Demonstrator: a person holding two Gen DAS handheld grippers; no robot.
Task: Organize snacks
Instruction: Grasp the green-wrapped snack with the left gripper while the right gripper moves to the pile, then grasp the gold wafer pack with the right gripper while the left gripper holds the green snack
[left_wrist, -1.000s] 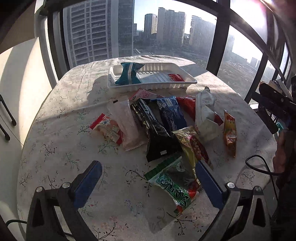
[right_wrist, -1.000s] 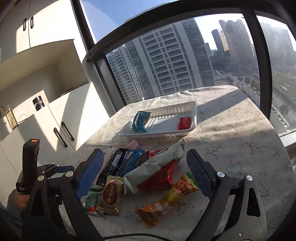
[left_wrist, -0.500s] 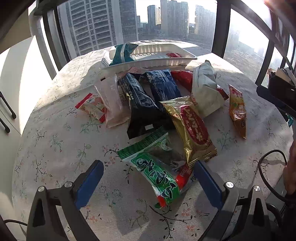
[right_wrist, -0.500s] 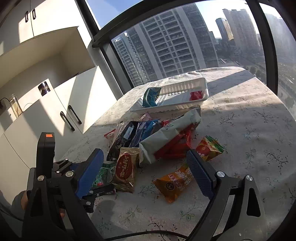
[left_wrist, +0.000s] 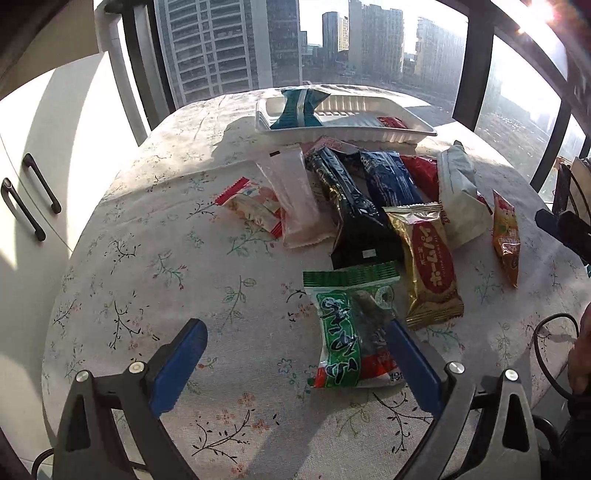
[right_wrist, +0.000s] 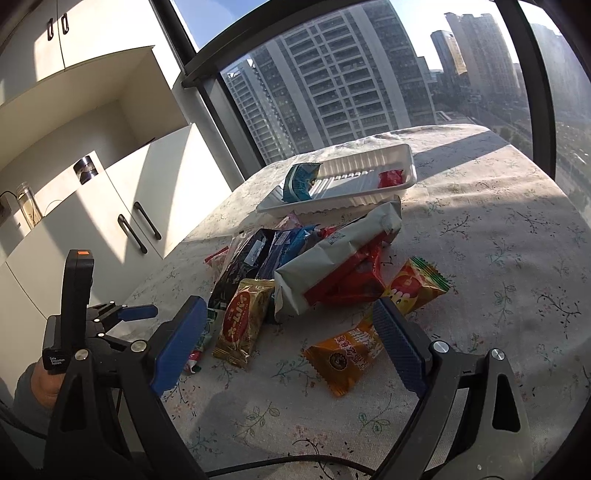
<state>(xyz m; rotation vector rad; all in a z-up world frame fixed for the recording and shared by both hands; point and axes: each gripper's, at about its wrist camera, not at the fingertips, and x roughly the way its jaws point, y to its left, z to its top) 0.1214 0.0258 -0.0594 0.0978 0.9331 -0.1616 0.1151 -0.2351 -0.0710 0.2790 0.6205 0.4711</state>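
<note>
Both grippers were held released: left gripper (left_wrist: 295, 350) over the green packet (left_wrist: 351, 332), right gripper (right_wrist: 288, 332) by the orange packet (right_wrist: 347, 356). Snacks were piled mid-table; white tray (left_wrist: 417, 127) stood at the window edge. Neighbouring packets could be snagged if overlaps were clamped.

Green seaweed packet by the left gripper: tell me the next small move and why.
Probably shift the open left gripper sideways to straddle the green seaweed packet, then close. One blue finger overlaps the packet, the other stands over bare cloth. The white plastic tray holds only two snacks.
</note>
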